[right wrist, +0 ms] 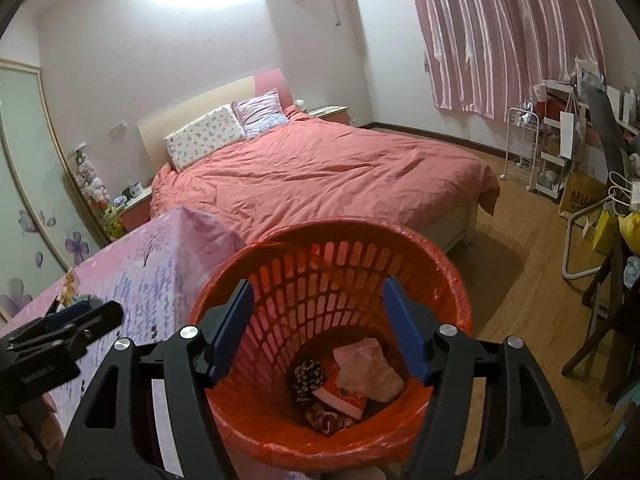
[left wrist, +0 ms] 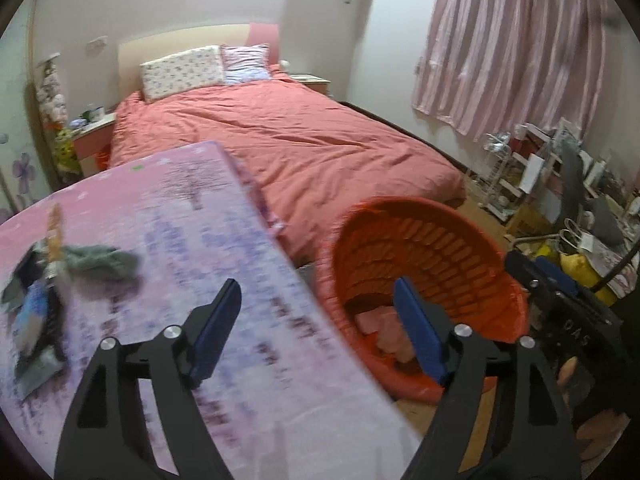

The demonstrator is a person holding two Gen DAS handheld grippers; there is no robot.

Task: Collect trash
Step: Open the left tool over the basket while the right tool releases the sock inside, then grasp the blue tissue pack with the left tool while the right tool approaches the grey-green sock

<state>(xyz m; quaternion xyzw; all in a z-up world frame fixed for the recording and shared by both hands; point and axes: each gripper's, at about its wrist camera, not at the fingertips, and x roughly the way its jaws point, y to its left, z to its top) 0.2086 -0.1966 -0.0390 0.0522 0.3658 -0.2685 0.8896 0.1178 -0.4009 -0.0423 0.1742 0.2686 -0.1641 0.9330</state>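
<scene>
Slatted round orange plastic basket (right wrist: 332, 276) holds crumpled wrappers (right wrist: 360, 380).

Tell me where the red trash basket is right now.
The red trash basket stands on the wooden floor beside the pink-covered table, near the foot of the bed. In the right wrist view it sits directly below the open right gripper.

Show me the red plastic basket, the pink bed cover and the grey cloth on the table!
Red plastic basket (right wrist: 340, 268): right wrist view, inner slatted wall.
Pink bed cover (right wrist: 320, 172): right wrist view, middle of the cover.
Grey cloth (left wrist: 106, 262): left wrist view, its crumpled middle.
</scene>
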